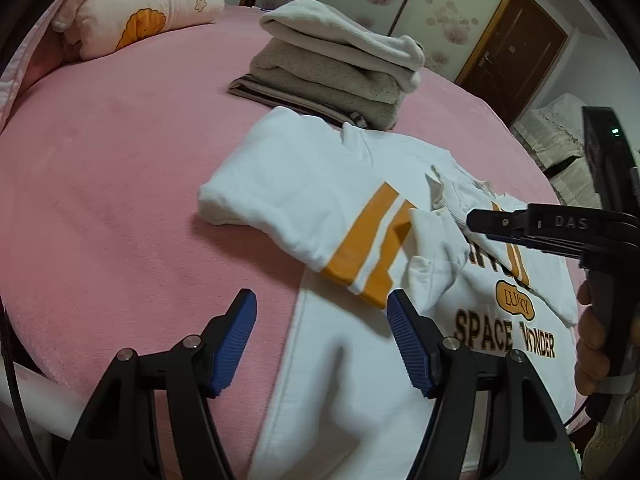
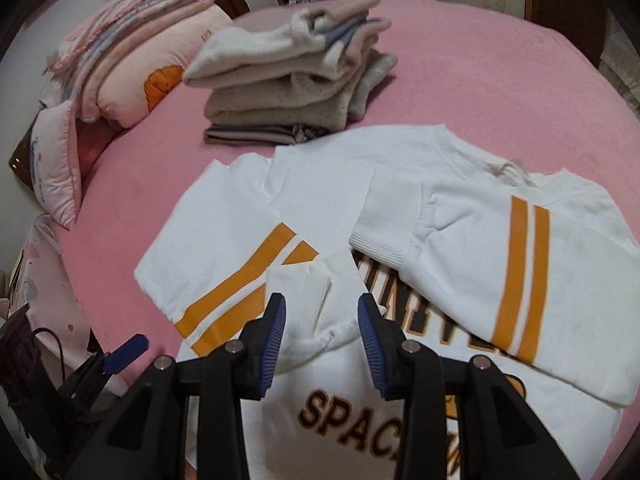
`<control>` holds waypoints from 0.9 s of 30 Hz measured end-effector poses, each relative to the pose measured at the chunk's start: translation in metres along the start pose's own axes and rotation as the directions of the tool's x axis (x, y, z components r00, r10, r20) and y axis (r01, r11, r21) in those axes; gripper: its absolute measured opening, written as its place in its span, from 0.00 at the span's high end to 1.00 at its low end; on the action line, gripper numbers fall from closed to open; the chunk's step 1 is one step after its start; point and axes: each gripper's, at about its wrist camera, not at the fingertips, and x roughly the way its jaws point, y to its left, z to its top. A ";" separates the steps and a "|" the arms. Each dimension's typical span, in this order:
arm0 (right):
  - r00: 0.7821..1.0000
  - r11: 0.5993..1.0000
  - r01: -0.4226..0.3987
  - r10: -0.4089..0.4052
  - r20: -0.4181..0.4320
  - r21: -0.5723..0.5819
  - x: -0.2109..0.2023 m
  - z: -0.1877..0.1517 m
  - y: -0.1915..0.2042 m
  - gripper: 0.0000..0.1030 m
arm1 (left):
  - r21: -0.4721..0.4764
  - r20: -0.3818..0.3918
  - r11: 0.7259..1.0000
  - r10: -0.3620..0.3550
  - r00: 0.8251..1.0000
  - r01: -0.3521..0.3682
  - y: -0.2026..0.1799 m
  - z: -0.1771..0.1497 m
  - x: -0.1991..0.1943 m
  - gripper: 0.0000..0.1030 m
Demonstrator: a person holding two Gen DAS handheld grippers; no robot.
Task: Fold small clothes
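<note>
A white sweatshirt (image 1: 360, 360) with orange sleeve stripes and "SPACE WONDER" lettering lies face up on the pink bed (image 1: 120, 200). Both sleeves are folded in over the chest (image 2: 500, 264). My left gripper (image 1: 322, 344) is open and empty, low over the shirt's left hem edge. My right gripper (image 2: 322, 340) is open, its blue pads either side of the left sleeve's cuff (image 2: 316, 300), not holding it. The right gripper also shows from the side in the left wrist view (image 1: 480, 220), over the cuffs.
A stack of folded clothes (image 1: 336, 72) sits behind the sweatshirt, also in the right wrist view (image 2: 288, 76). Pink pillows and quilts (image 1: 152, 12) lie at the far left. A wardrobe and a brown door (image 1: 516, 52) stand beyond the bed.
</note>
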 end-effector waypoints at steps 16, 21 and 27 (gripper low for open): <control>0.982 0.994 0.107 -0.105 -0.159 -0.001 0.051 0.017 0.045 0.48 | -0.075 0.004 0.996 -0.053 0.999 0.053 0.031 0.000 0.005 0.35; 0.938 0.960 0.254 -0.274 -0.211 -0.117 0.078 0.018 0.070 0.44 | -0.088 0.006 0.994 -0.063 0.998 0.063 0.036 0.000 0.002 0.35; 0.915 0.926 0.329 -0.361 -0.179 -0.188 0.082 0.009 0.075 0.65 | -0.080 -0.001 0.995 -0.053 0.999 0.053 0.041 0.006 0.000 0.34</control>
